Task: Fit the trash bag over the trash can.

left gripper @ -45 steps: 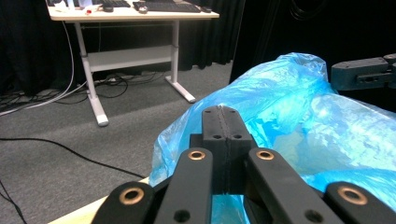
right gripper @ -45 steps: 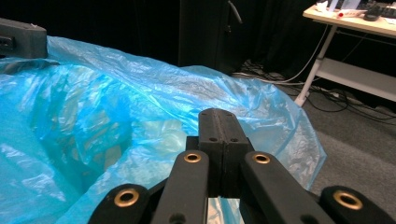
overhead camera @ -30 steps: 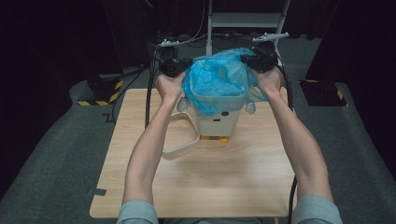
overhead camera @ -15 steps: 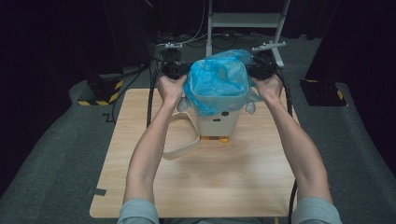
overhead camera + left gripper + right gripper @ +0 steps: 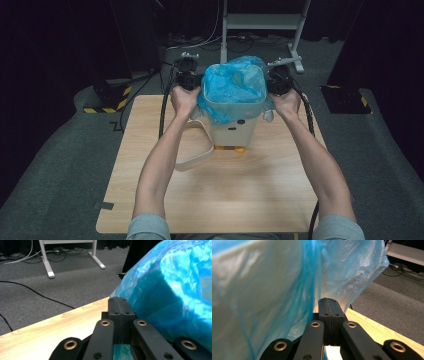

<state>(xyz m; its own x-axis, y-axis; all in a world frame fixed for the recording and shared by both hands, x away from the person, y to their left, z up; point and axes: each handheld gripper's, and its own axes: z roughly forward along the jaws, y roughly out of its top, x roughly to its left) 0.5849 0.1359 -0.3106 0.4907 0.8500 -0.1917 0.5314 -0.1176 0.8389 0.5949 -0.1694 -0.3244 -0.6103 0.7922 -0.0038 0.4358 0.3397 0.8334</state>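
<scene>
A person stands at a light wooden table [image 5: 240,190] with both arms stretched forward, holding a black gripper in each hand on either side of a small white bin [image 5: 234,127] lined with a blue plastic bag [image 5: 232,87]. The bin stands upright near the far middle of the table, and a loose white ring [image 5: 197,150] leans against its left side. Compared with a second ago, the bag has come lower: it stood puffed up above the rim then, and now its edge is folded down around the top of the bin. The right gripper [image 5: 278,82] has sunk a little beside the bin, while the left gripper [image 5: 189,80] has hardly moved. In the left gripper view, the left gripper's jaws are pressed fully together, with blue plastic showing at their base and bag film bulging just beside them. In the right gripper view, the right gripper's jaws are likewise closed tight, with bag film hanging right against them. The floor around the table is grey carpet [image 5: 60,165], crossed by black cables, with a white metal stand [image 5: 260,22] behind in a dark room.
</scene>
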